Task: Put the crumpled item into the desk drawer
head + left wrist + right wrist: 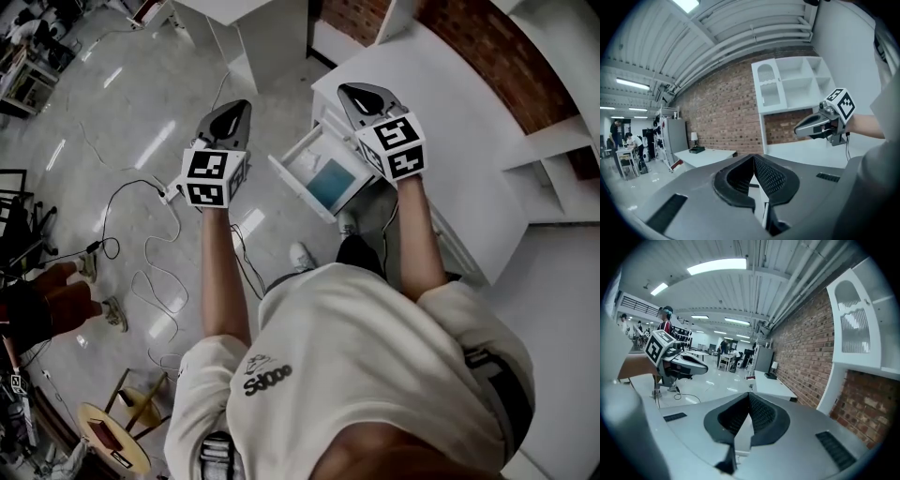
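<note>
The white desk (450, 122) stands at the right in the head view, with its drawer (298, 155) pulled open toward the floor side. A bluish patch (330, 184) shows inside the drawer; I cannot tell what it is. No crumpled item can be made out anywhere. My left gripper (240, 107) hangs over the floor to the left of the drawer, shut and empty (753, 157). My right gripper (351, 92) is raised above the drawer's far end, its pads (749, 394) together with nothing between them. Each gripper shows in the other's view: the right gripper (799, 130) and the left gripper (705, 367).
Cables (150, 253) and a power strip (169, 194) lie on the shiny floor. A wooden stool (112, 436) and a person's arm (47, 300) are at the lower left. White shelving (792, 82) stands on a brick wall (722, 112) behind the desk. People stand far off (665, 319).
</note>
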The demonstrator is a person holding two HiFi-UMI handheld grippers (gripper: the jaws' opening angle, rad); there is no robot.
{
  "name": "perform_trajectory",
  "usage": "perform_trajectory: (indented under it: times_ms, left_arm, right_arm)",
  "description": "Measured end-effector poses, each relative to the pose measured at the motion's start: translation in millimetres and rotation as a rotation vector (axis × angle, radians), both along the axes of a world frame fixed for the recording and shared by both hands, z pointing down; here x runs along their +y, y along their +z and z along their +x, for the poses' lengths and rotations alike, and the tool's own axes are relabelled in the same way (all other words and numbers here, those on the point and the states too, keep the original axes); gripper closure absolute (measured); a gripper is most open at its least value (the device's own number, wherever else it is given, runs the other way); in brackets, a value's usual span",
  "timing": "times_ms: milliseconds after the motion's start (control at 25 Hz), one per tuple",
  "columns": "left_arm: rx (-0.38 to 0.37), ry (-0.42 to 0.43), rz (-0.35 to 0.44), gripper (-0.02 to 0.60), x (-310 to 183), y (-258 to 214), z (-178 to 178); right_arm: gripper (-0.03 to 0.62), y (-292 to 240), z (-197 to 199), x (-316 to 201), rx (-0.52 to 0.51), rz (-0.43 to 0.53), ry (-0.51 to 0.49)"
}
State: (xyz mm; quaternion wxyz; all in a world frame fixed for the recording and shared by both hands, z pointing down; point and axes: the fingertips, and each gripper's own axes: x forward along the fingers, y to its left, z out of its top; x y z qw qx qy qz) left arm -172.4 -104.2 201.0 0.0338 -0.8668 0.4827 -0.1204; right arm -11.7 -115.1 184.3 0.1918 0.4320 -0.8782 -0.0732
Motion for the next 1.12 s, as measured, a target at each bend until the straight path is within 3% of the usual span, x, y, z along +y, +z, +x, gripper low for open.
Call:
perform_trajectory:
  times_ms: [280, 480, 1120]
  left_arm:
    - [-0.038, -0.025, 0.154, 0.561, 38, -67, -21]
    - [-0.058, -0.029, 0.220, 0.561, 59, -95, -31]
    - [-0.070, -0.017, 0.258, 0.561, 79, -110, -42]
  right_arm:
    - [0.588, -55, -20, 33, -0.017, 0.116, -0.034]
    - [0.588, -80, -36, 54, -0.019, 0.178, -0.072]
    - [0.588, -91, -62, 75, 0.010, 0.196, -0.137]
